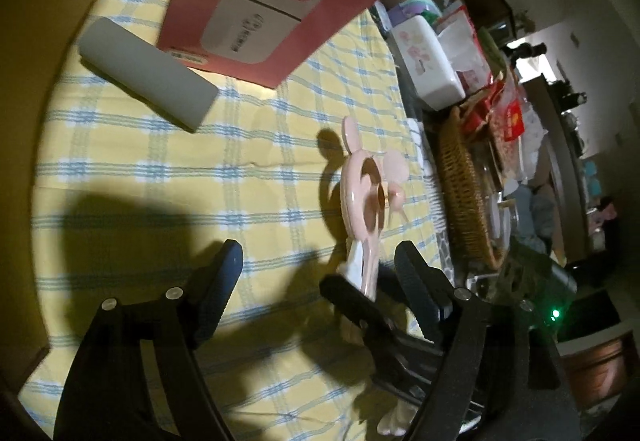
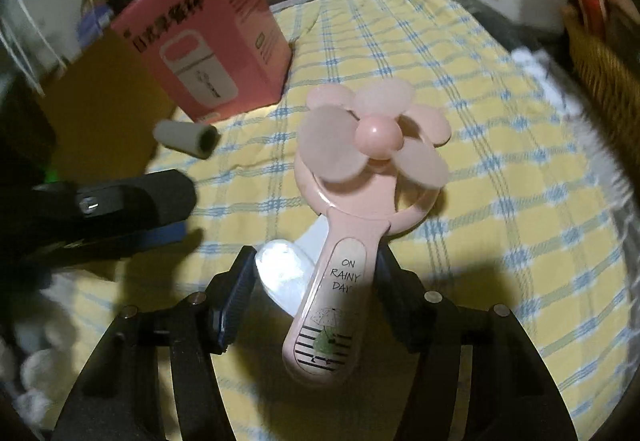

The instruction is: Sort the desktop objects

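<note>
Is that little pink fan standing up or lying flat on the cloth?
Neither: the pink hand fan is lifted and tilted, its handle between the right hand-held gripper fingers, blades up, casting a shadow on the checked cloth.

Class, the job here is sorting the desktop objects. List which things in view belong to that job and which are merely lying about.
Job:
pink hand fan, between the right gripper's fingers
grey tube
pink box
left gripper

Lying about:
wicker basket
white tissue box
checked cloth
</note>
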